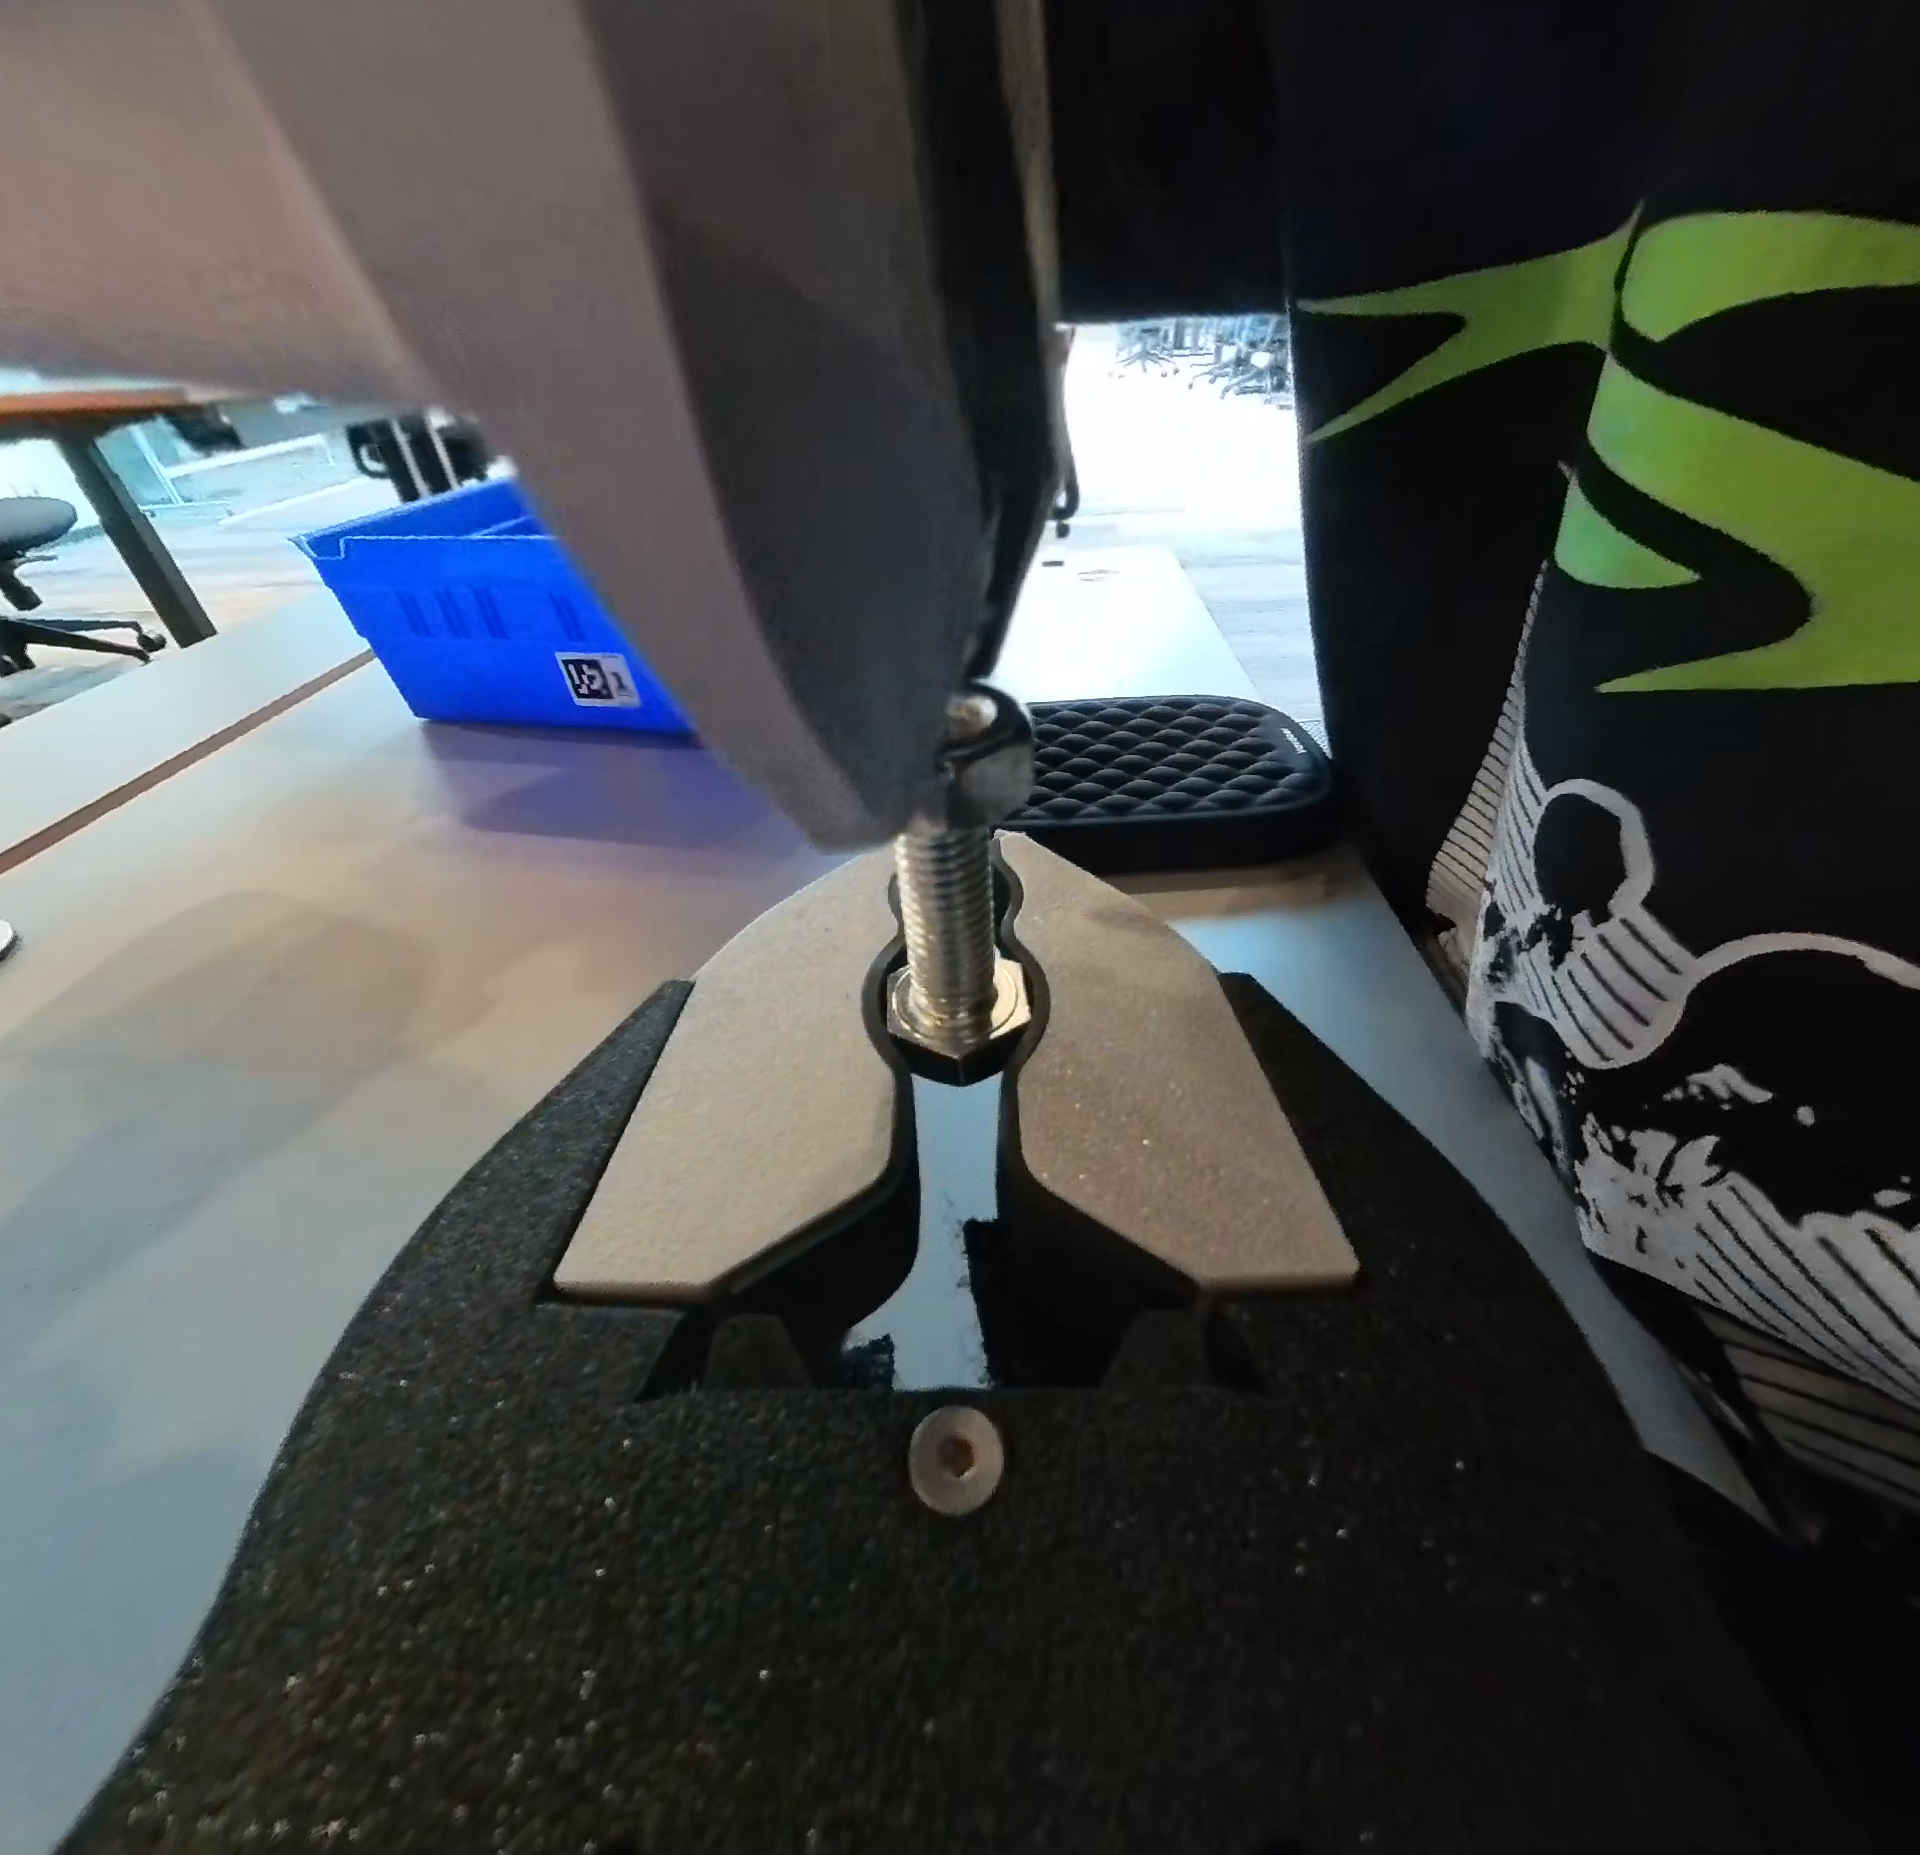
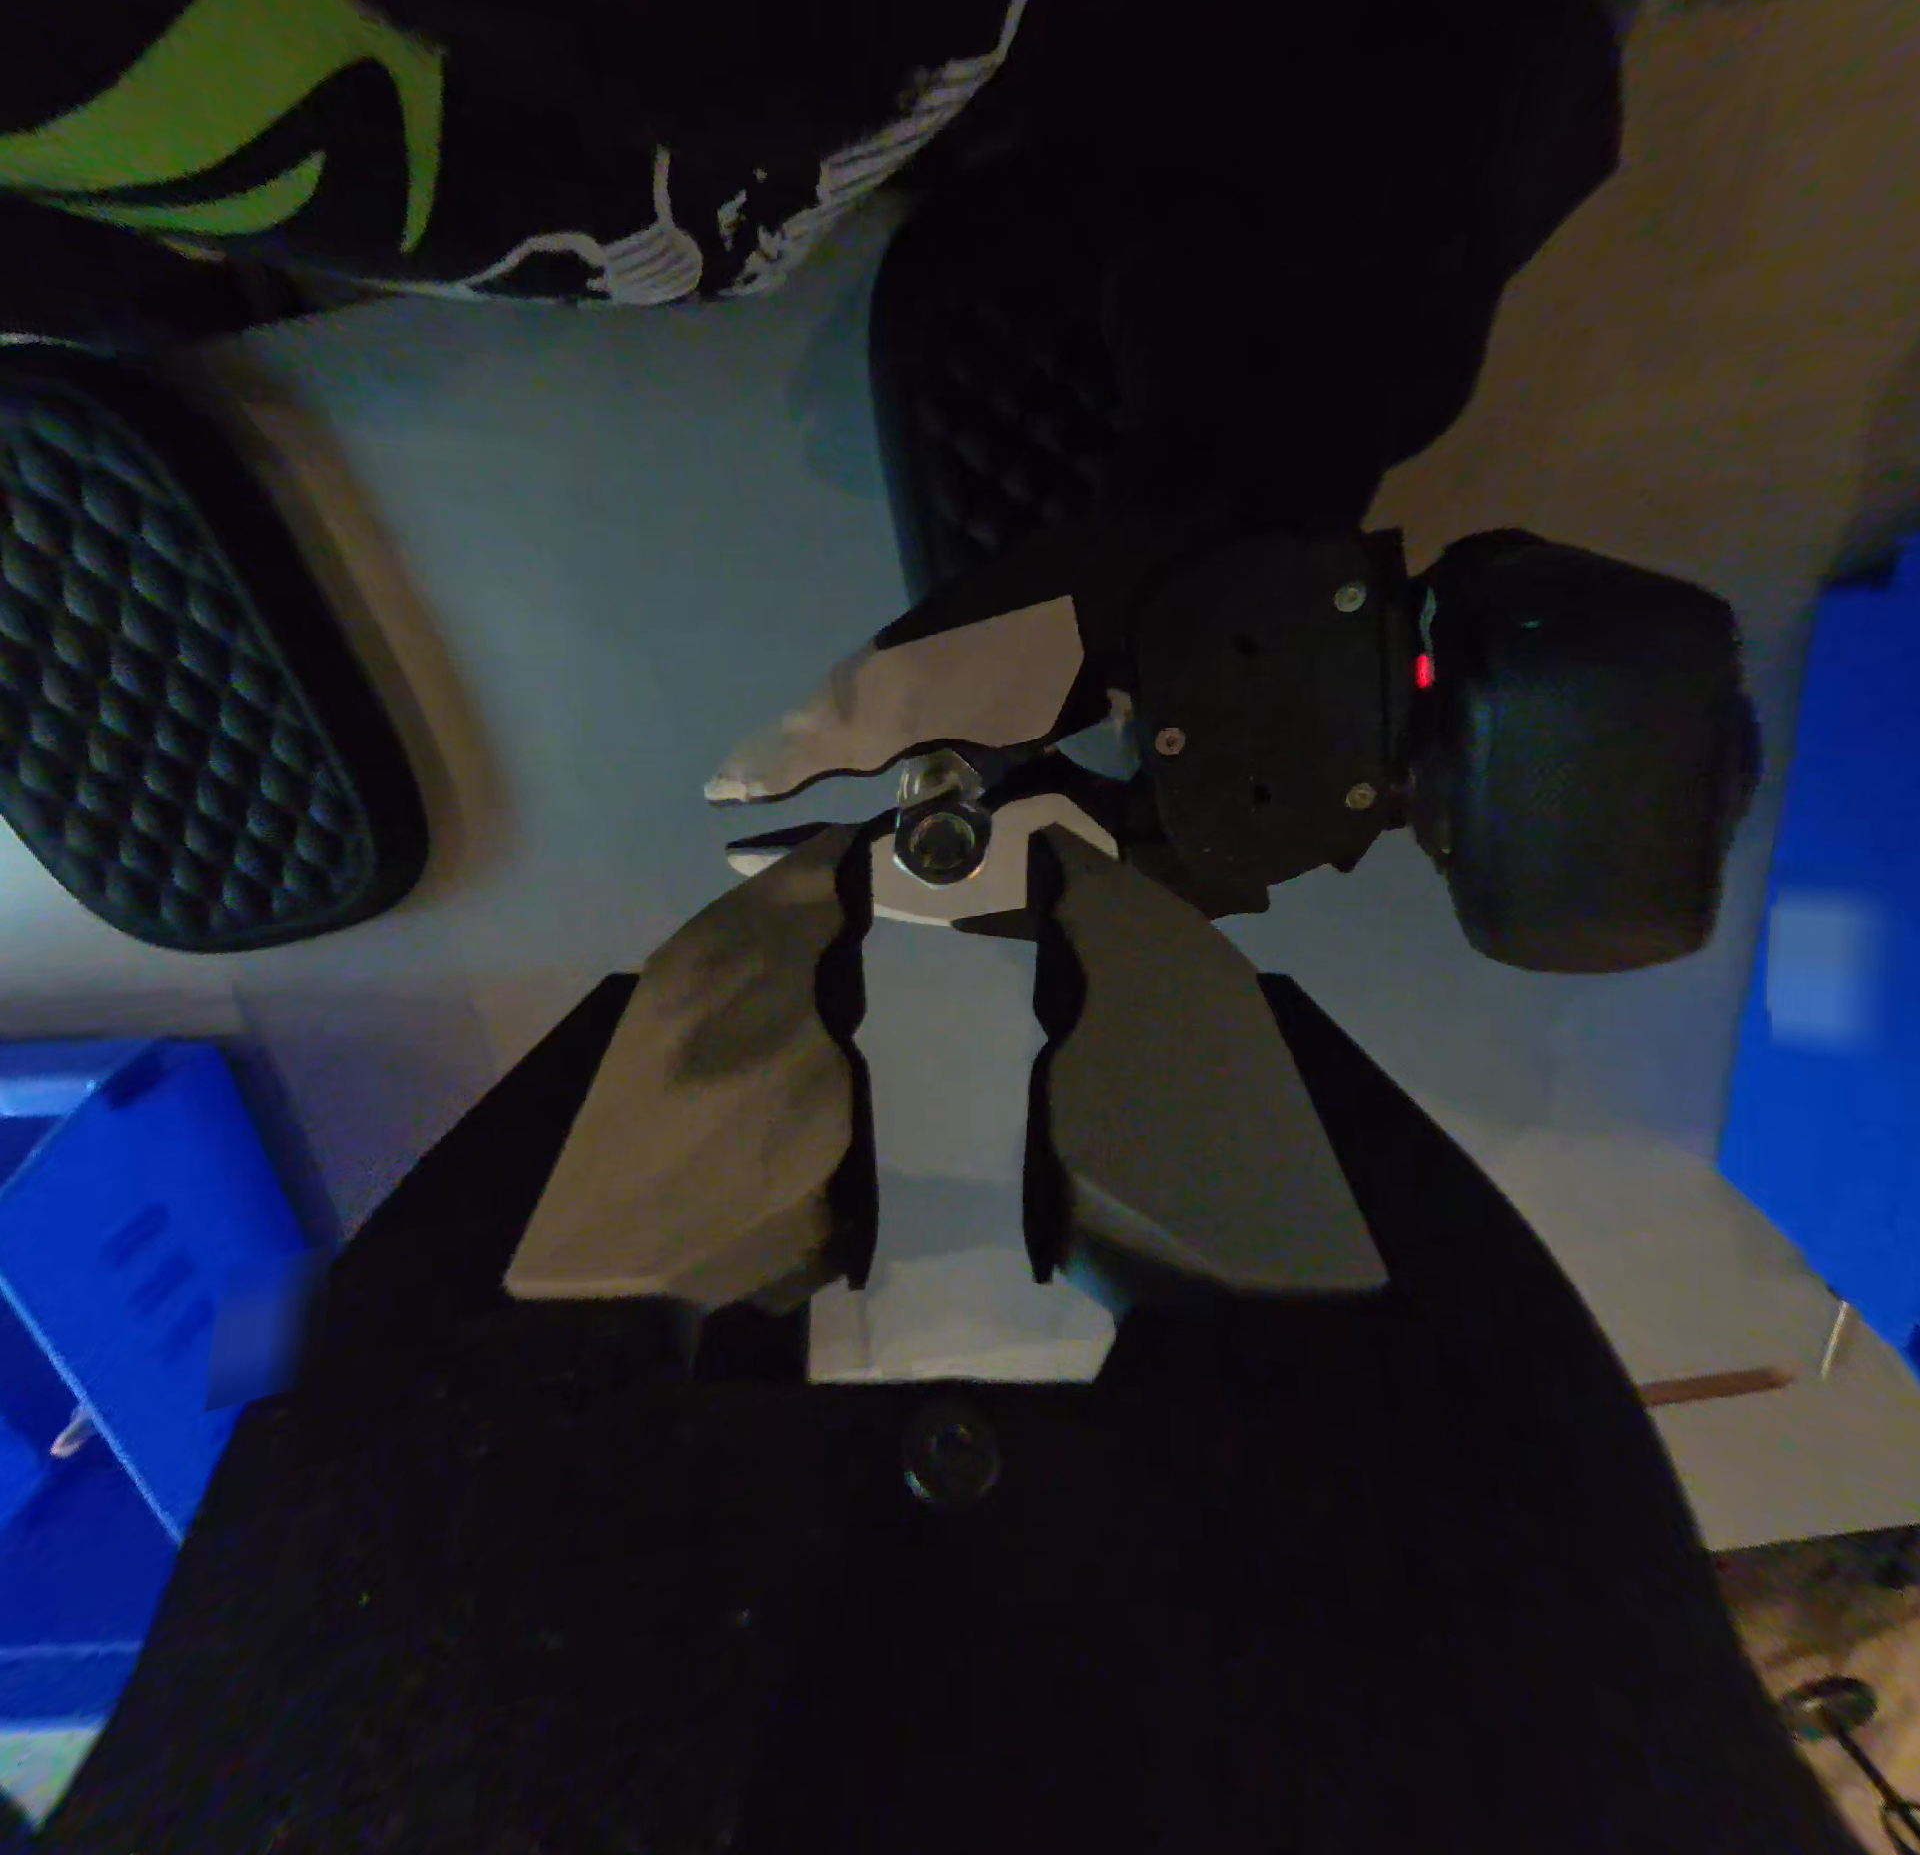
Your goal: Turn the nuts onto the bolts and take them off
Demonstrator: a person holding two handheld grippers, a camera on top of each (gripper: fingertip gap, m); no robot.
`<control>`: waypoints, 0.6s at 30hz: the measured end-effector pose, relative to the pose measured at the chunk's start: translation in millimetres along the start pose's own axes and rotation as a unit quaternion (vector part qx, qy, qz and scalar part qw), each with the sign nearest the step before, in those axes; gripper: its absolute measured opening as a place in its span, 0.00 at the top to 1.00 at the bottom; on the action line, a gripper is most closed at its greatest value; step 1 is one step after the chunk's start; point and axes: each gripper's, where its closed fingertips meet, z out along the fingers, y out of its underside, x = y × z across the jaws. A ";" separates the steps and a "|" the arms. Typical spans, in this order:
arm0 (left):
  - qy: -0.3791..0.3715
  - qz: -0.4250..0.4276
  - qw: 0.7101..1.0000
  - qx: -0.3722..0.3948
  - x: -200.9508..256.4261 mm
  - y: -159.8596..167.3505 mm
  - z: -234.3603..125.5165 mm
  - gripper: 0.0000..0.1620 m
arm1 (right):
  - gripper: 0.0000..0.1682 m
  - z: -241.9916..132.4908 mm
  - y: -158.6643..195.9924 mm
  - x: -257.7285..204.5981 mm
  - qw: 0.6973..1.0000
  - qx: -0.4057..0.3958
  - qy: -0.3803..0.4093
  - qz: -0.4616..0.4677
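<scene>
At the centre of the left wrist view the left gripper (image 1: 958,1016) is closed around a hex nut (image 1: 958,1024), which sits low on the threaded shaft of an upright bolt (image 1: 948,922). The right gripper (image 1: 966,756) comes down from the upper middle of that frame and pinches the bolt's rounded head, seen end-on at the centre of the right wrist view between the right gripper's (image 2: 940,844) fingertips. A good stretch of bare thread shows between head and nut, so I judge the nut is threaded on but partway along; whether it is being wound on or backed off cannot be told here. Either way, more turning is left, and any further nuts and bolts are out of sight. A blue bin (image 1: 488,610) rests on the grey table (image 1: 260,974) at left, a black quilted pad (image 1: 1164,766) behind.
</scene>
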 end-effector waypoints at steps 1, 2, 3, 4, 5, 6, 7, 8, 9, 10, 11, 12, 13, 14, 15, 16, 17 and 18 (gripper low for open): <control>0.000 0.000 1.000 -0.001 0.1 0.1 0.1 0.94 | 0.85 1.7 0.9 0.0 1.000 -0.004 -0.003 -0.003; 0.001 0.001 1.000 -0.001 0.3 0.2 0.2 0.94 | 0.87 3.3 1.3 -0.5 1.000 -0.005 -0.007 -0.004; 0.001 0.001 1.000 -0.001 0.4 0.2 0.2 0.94 | 0.89 4.5 2.0 -1.0 1.000 -0.007 -0.009 -0.003; 0.001 0.001 1.000 -0.001 0.3 0.3 0.1 0.94 | 0.90 5.0 2.0 -1.6 1.000 -0.007 -0.011 0.001; 0.000 0.001 1.000 0.000 0.2 0.2 0.0 0.94 | 0.90 4.7 2.2 -0.8 1.000 -0.006 -0.006 0.011; -0.002 0.000 1.000 0.002 -0.3 -0.4 -0.5 0.94 | 0.90 4.2 2.7 0.1 1.000 -0.006 0.000 0.028; -0.003 -0.003 1.000 0.005 -1.1 -1.2 -1.1 0.94 | 0.90 3.6 3.3 0.9 0.999 -0.005 0.006 0.052; -0.005 -0.005 1.000 0.007 -2.0 -1.6 -1.6 0.94 | 0.90 3.2 4.2 1.5 0.996 -0.004 0.010 0.084; -0.008 -0.007 1.000 0.008 -2.8 -1.9 -1.9 0.94 | 0.90 2.9 4.9 2.0 0.992 -0.005 0.015 0.126; -0.009 -0.008 1.000 0.008 -3.2 -2.0 -2.1 0.94 | 0.90 2.9 5.2 2.0 0.985 -0.007 0.018 0.173; -0.010 -0.007 1.000 0.008 -3.3 -2.0 -2.1 0.94 | 0.90 2.8 5.2 1.5 0.975 -0.008 0.022 0.220; -0.010 -0.006 1.000 0.008 -3.3 -1.8 -1.9 0.94 | 0.90 3.0 5.0 1.0 0.963 -0.007 0.027 0.267; -0.011 -0.006 1.000 0.007 -3.4 -1.6 -1.7 0.94 | 0.90 3.2 5.0 0.7 0.947 -0.004 0.032 0.318; -0.013 -0.006 1.000 0.005 -3.8 -1.1 -1.6 0.94 | 0.90 3.5 5.5 0.5 0.927 -0.003 0.037 0.374; -0.013 -0.008 1.000 0.005 -4.0 -1.0 -1.7 0.94 | 0.90 3.7 5.7 0.1 0.905 0.001 0.042 0.423; -0.013 -0.009 1.000 0.005 -4.1 -0.9 -1.6 0.94 | 0.90 3.8 5.9 -0.2 0.885 0.007 0.049 0.462; -0.014 -0.009 1.000 0.004 -4.3 -0.7 -1.5 0.94 | 0.90 3.9 5.9 -0.2 0.869 0.014 0.056 0.492; -0.014 -0.009 1.000 0.005 -4.1 -0.8 -1.6 0.94 | 0.90 3.9 5.4 0.4 0.855 0.023 0.065 0.513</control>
